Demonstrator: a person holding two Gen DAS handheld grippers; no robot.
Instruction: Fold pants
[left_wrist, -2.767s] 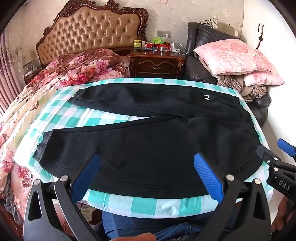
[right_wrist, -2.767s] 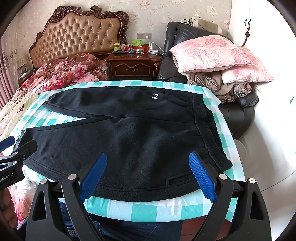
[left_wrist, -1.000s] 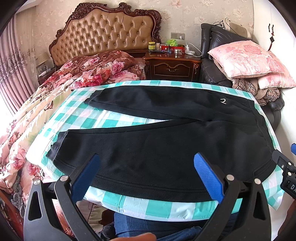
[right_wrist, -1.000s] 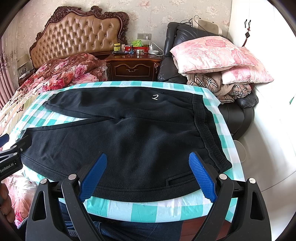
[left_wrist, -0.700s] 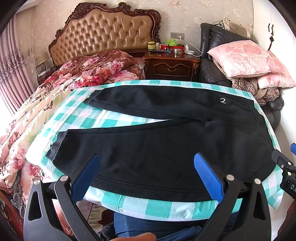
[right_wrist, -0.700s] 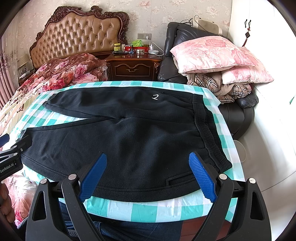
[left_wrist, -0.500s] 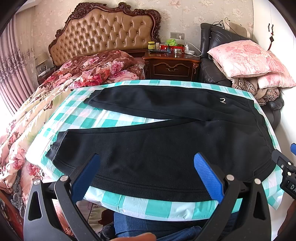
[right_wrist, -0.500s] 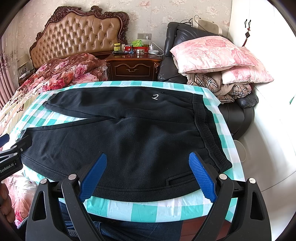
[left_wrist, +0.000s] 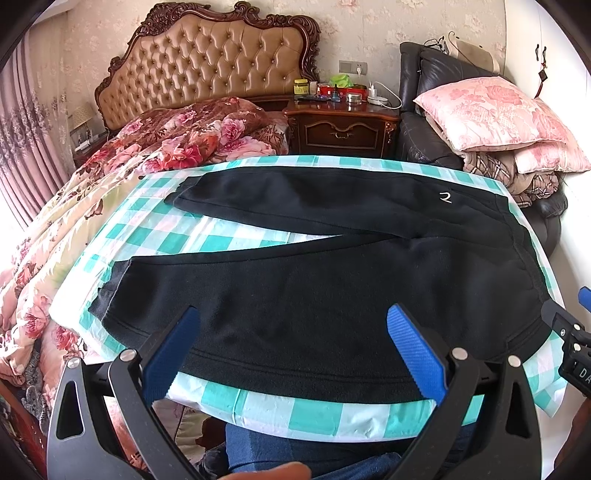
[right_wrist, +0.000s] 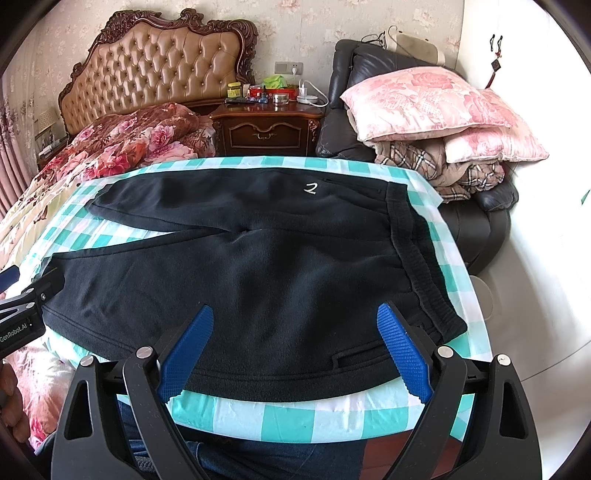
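Observation:
Black fleece pants (left_wrist: 314, 280) (right_wrist: 258, 273) lie flat on a teal-and-white checked cloth (left_wrist: 207, 240) (right_wrist: 295, 413), waistband to the right, both legs spread toward the left with a gap of cloth between them. A small white mark (right_wrist: 311, 187) sits near the far hip. My left gripper (left_wrist: 295, 354) hovers open above the near leg's front hem, nothing between its blue pads. My right gripper (right_wrist: 295, 350) hovers open over the near hip, close to the waistband (right_wrist: 417, 258), also holding nothing. Each gripper's edge shows in the other's view.
Behind the cloth stand a bed with a floral quilt (left_wrist: 155, 147), a wooden nightstand (left_wrist: 343, 129) with small items, and a black leather chair piled with pink pillows (right_wrist: 424, 99). The person's jeans-clad legs (left_wrist: 295, 454) are below the near edge. White floor lies right (right_wrist: 535, 295).
Over the last second nothing moved. Compared with nearly three seconds back, the left wrist view has shifted to take in more of the bed on the left.

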